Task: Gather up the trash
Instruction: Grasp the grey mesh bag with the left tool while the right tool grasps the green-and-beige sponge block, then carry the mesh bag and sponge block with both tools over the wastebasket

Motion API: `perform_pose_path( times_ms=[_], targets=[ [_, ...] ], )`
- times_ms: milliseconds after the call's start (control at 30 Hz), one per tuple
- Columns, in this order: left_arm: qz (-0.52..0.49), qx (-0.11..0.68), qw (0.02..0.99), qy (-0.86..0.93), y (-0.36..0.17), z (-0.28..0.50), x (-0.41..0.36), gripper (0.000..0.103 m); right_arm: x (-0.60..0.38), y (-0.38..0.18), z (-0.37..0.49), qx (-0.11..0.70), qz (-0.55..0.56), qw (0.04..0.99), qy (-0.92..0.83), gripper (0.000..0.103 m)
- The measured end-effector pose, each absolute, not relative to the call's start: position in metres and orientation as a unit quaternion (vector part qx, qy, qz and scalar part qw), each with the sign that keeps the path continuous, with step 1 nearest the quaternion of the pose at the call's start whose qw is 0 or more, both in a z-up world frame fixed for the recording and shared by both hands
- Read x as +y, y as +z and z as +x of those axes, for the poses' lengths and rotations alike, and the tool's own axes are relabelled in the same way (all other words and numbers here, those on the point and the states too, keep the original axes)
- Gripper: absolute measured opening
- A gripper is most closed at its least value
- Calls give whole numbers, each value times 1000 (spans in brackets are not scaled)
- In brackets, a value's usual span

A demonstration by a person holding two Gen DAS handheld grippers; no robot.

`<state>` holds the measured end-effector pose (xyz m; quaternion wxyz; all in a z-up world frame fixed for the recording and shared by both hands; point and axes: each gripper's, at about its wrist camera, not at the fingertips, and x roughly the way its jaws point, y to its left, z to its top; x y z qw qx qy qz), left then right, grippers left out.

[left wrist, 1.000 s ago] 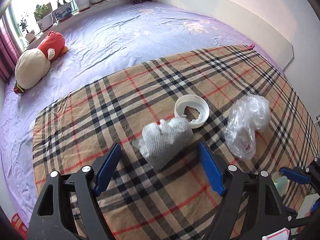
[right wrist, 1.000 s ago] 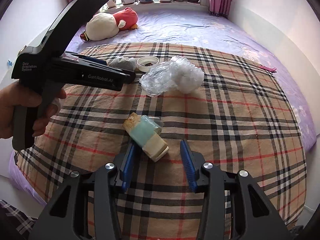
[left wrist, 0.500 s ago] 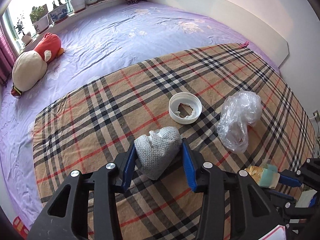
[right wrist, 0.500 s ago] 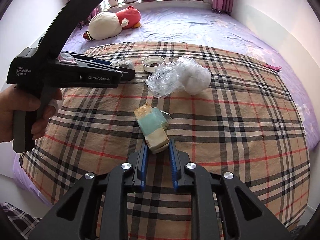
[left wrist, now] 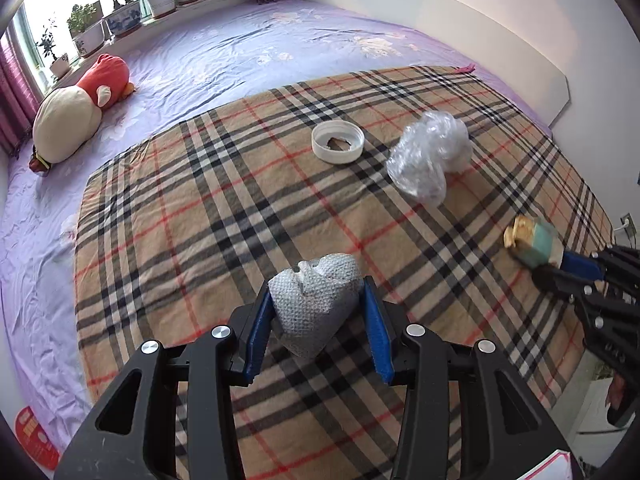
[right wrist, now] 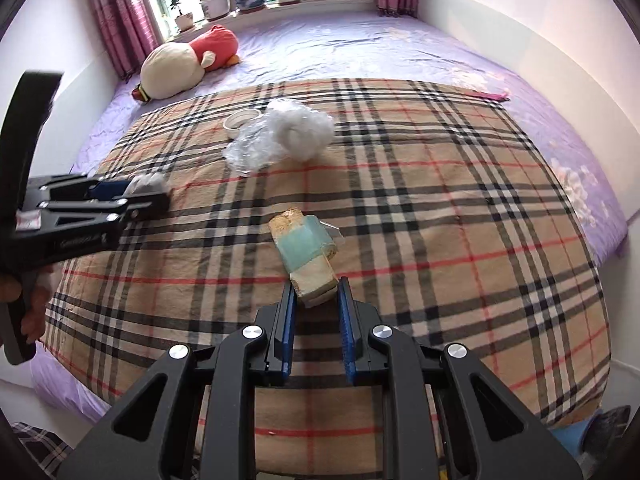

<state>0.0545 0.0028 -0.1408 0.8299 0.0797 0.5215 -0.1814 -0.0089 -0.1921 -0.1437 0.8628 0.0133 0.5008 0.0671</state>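
Bed [left wrist: 248, 60] with purple sheet, plaid blanket [left wrist: 192, 216] spread over it, plush toy [left wrist: 76, 116] near the window side. Trash left on blanket: crumpled clear plastic bag [left wrist: 430, 160], then white lid [left wrist: 338, 145] just beside it, both well apart from either gripper, far side of blanket. Left gripper [left wrist: 316, 320] clenched on the grey mesh wad [left wrist: 316, 304], wad wedged between both pads, narrow end pointing back toward the camera. Right gripper [right wrist: 316, 320] clamped on near end of the teal-and-tan wrapper [right wrist: 306, 256], long axis running away from the gripper. Both hands full; judged next: carry both off to a bin, none in view. Bag lies nearer the right gripper, lid nearer the left.
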Motion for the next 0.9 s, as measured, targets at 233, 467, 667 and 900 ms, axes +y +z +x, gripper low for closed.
perform_pose_path(
  times_ms=[233, 467, 667, 900],
  targets=[
    [72, 518, 834, -174, -139, 24, 7, 51, -223, -144, -25, 492, 56, 868, 30, 22],
    [67, 518, 837, -163, -142, 18, 8, 74, -218, -141, -20, 487, 39, 872, 34, 54],
    [73, 508, 843, -162, -143, 19, 8, 70, -209, -146, 1, 495, 1, 868, 34, 49],
    [72, 505, 844, -167, -140, 21, 10, 44, -207, -144, -5, 500, 19, 865, 42, 22]
  ],
)
